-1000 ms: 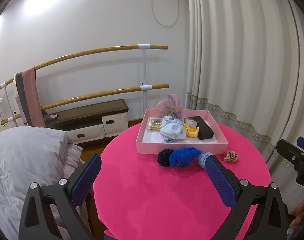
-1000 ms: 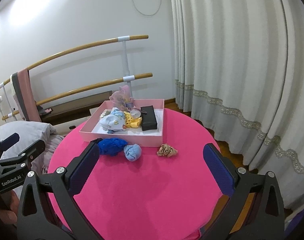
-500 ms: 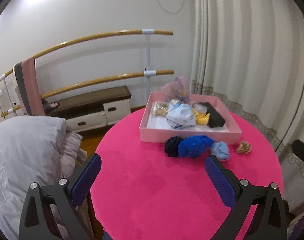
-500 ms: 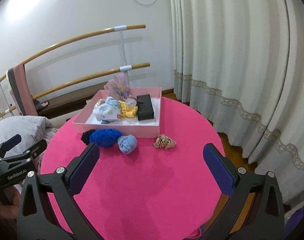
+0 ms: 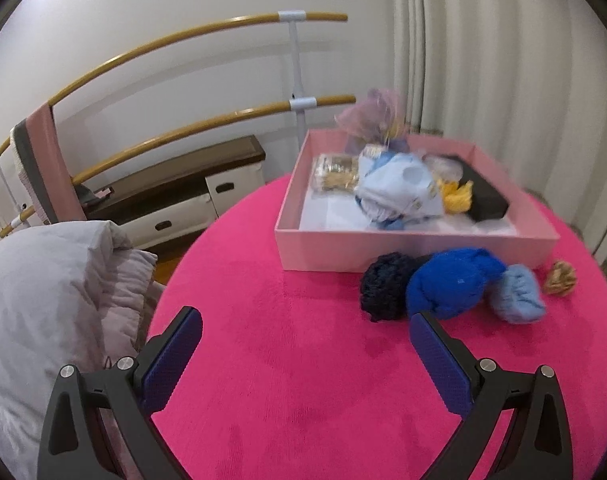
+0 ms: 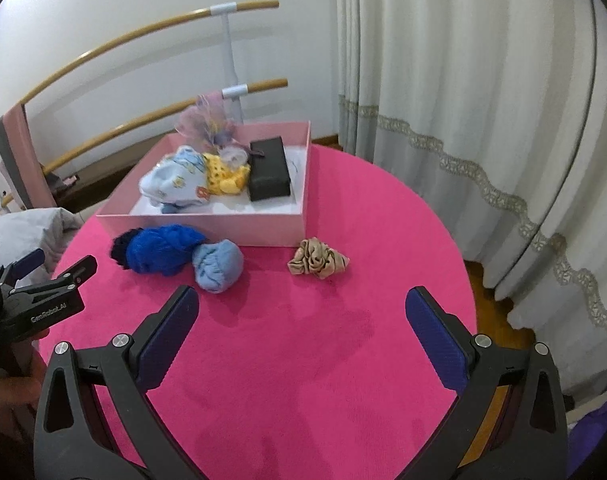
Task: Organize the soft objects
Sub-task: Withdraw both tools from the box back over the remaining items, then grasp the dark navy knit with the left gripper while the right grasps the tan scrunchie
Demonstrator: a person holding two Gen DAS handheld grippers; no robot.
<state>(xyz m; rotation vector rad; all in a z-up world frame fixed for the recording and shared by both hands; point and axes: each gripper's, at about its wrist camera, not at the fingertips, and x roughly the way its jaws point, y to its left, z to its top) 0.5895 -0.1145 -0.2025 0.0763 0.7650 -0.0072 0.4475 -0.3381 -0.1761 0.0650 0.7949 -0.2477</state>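
Note:
On the round pink table (image 6: 303,360) lie a dark navy knit ball (image 5: 385,286), a bright blue knit bundle (image 5: 451,280), a light blue rolled sock (image 6: 217,266) and a beige scrunchie (image 6: 317,263), all just in front of a pink box (image 6: 207,226). The box holds a pale blue printed cloth (image 6: 175,184), a yellow knit piece (image 6: 223,178), a black case (image 6: 269,168) and a lilac organza pouch (image 6: 203,124). My left gripper (image 5: 303,354) is open and empty, short of the knit bundle; it also shows in the right wrist view (image 6: 47,280). My right gripper (image 6: 299,328) is open and empty, short of the scrunchie.
White curtains (image 6: 463,120) hang at the right beyond the table edge. A grey quilt (image 5: 43,300) lies at the left. Wooden barre rails (image 5: 183,80) and a low bench with drawers (image 5: 175,196) stand behind the table.
Both grippers have moved forward and lower toward the table; the box and soft objects now appear larger and nearer. Both stay open. Nothing on the table has moved.

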